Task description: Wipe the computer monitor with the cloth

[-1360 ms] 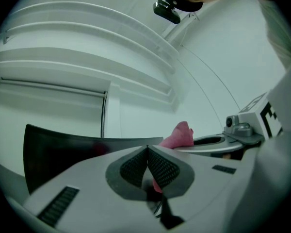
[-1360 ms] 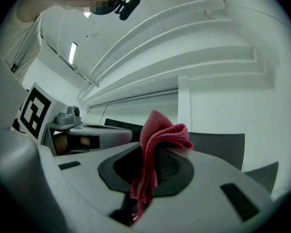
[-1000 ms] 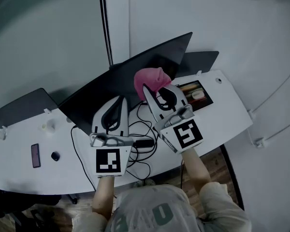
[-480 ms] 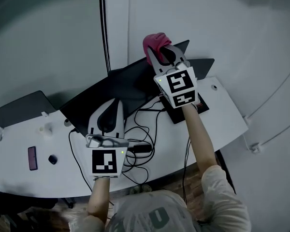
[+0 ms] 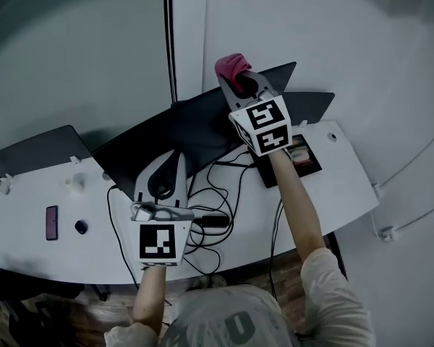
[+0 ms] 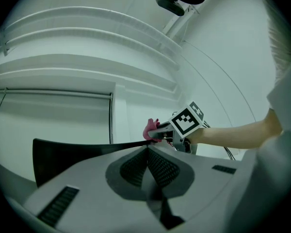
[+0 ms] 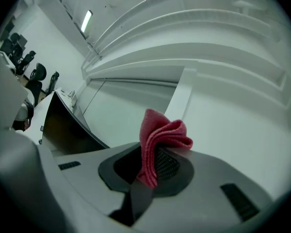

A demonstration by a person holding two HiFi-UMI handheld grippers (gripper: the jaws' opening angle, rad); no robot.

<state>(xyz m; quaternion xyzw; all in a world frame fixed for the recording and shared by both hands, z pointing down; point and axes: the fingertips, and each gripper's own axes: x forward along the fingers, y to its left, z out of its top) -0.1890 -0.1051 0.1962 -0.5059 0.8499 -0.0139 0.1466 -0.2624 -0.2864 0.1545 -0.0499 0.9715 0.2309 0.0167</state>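
A dark computer monitor [image 5: 188, 132] stands on the curved white desk [image 5: 340, 176], its screen toward me. My right gripper [image 5: 233, 76] is raised above the monitor's top right edge, shut on a pink cloth [image 5: 230, 65] that bunches out past its tips; the cloth [image 7: 157, 142] fills the jaws in the right gripper view. My left gripper [image 5: 175, 157] is low, in front of the monitor's lower part, shut with nothing in it. In the left gripper view the monitor's top edge [image 6: 77, 147] runs across, with the cloth [image 6: 149, 129] beyond it.
A tangle of black cables [image 5: 217, 194] lies on the desk in front of the monitor. A dark tray with small items [image 5: 296, 157] sits at the right. A phone [image 5: 51, 222] and a small dark object [image 5: 81, 227] lie at the left. More dark screens [image 5: 36, 147] stand beside the monitor.
My right gripper has carried the pink cloth up from in front of the screen to above the monitor's top right edge. The left gripper has hardly moved.
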